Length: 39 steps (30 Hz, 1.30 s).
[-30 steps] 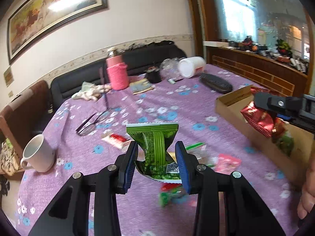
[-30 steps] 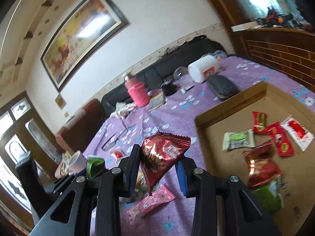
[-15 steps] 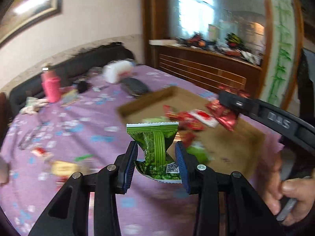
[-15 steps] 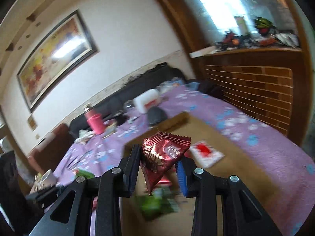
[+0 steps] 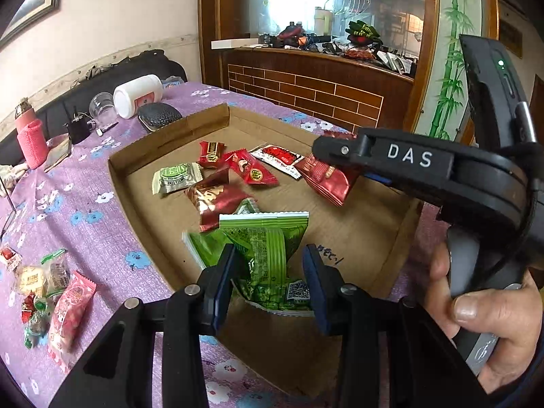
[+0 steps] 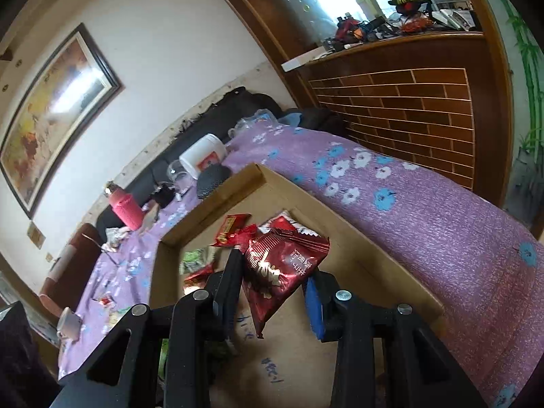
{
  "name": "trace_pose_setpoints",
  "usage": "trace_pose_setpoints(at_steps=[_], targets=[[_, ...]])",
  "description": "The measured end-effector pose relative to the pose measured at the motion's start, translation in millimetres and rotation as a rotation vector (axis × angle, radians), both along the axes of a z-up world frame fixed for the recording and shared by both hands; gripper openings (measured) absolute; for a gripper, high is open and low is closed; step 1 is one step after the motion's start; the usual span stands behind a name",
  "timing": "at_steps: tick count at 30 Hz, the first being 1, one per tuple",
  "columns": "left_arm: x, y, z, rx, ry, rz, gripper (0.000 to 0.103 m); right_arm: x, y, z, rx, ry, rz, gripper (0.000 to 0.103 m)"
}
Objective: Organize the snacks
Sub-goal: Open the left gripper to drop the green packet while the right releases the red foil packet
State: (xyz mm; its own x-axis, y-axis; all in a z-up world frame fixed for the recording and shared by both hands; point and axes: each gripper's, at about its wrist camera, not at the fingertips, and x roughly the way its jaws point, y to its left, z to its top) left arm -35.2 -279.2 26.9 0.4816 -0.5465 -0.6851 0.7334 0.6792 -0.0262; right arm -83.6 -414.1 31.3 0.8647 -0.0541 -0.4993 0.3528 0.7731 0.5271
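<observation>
Ahead of the claw, a cream wall (image 6: 163, 44) carries a framed painting (image 6: 54, 102) up left, a black sofa (image 6: 234, 108) lines its foot, and right stands a brick-patterned wooden counter (image 5: 306, 88) under bright glass (image 5: 333, 3)

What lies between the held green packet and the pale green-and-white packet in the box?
In the left wrist view, a dark red packet lies between the green packet and the pale one.

Glossy foil snack packets (image 5: 217, 200), matt cardboard box (image 5: 367, 224), woven purple floral tablecloth (image 5: 102, 238)
</observation>
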Motion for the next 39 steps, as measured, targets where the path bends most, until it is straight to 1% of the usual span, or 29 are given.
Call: trace_pose_setpoints(at_steps=[4, 10, 12, 26, 29, 33, 37, 39], targets=[[2.3, 3.1, -5.4, -0.001, 0.016, -0.003, 0.038, 3.6, 4.4, -1.8, -0.022, 0.021, 0.009, 0.036], [5.4, 9.1, -4.2, -0.027, 0.036, 0.007, 0.038, 12.3, 13.8, -3.4, -0.074, 0.068, 0.032, 0.037], [6.5, 9.7, -4.2, -0.026, 0.038, 0.009, 0.038, 14.2, 15.3, -4.9, -0.073, 0.073, 0.047, 0.037], [6.7, 9.5, -6.1, -0.029, 0.045, 0.011, 0.042, 14.9, 16.0, -5.5, -0.082, 0.085, 0.046, 0.038], [6.3, 10.2, -5.5, -0.032, 0.041, 0.012, 0.043, 12.8, 15.0, -4.6, -0.08, 0.077, 0.037, 0.041], [4.6, 12.0, -3.9, -0.04, 0.031, 0.013, 0.048, 8.3, 14.1, -1.1, -0.087, 0.061, 0.015, 0.052], [0.4, 12.5, -0.5, -0.049, 0.006, 0.009, 0.051, 4.7, 15.1, 4.1, -0.103, 0.037, 0.0, 0.053], [-3.0, 13.1, 2.4, -0.057, -0.018, 0.009, 0.054, 0.5, 18.4, 10.8, -0.138, 0.007, -0.018, 0.053]])
